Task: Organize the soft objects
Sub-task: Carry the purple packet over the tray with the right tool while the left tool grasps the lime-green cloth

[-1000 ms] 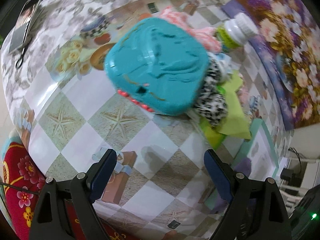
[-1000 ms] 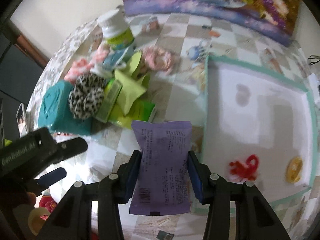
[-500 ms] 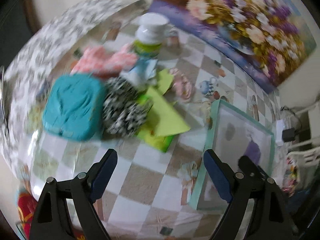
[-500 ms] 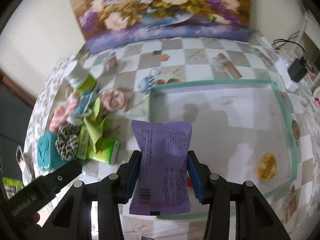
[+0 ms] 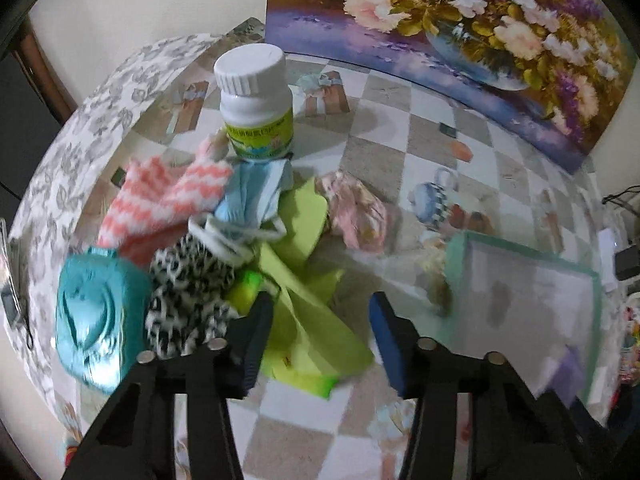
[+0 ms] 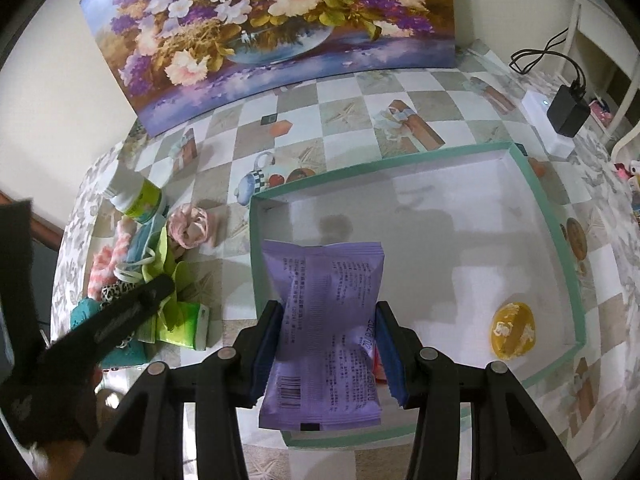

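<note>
Two tongs busy: my right tongs (image 6: 328, 354) still pinch the purple packet (image 6: 322, 320), now over the green-rimmed box (image 6: 560, 240), ready to drop, while my left tongs (image 5: 320, 340), nothing pinched yet, are closing above the lime cloth (image 5: 304, 316) ahead.

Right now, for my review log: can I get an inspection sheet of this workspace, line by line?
Surface: table under a checkered picture-print cloth.
Job's things: purple plastic packet above the shallow green-rimmed white box; yellow round item inside it.
Clutter: pile of pink-striped cloth, leopard-print scrunchie, lime-green pouch, teal plastic case, pink fabric scrunchie; white bottle upright behind.
Grippers: right gripper clamps the packet; left gripper closing, pads not pressing the pouch below.
Cables: black adapter with cord.
Surroundings: flower painting against a cream wall.
</note>
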{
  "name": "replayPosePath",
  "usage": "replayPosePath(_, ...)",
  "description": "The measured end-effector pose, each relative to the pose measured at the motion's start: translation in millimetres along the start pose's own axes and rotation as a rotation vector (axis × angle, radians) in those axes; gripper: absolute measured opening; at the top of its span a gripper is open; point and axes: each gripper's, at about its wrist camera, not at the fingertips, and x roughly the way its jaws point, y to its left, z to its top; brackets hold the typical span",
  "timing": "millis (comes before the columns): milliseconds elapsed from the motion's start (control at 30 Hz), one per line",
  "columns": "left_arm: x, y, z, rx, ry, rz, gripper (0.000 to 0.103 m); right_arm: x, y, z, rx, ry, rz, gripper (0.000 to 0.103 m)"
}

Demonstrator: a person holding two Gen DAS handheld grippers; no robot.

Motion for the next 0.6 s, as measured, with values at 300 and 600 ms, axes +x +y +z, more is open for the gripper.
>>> replayPosePath(300,26,-1,-8,0.057,0.049,0.069,0.007,3,-4,1,0.01,0.011,-0.004,0.049)
replayPosePath(600,18,13,-8,0.005,0.054,-0.031,0.002,4,-5,0,0.017,0.014,-0.001,0.049)
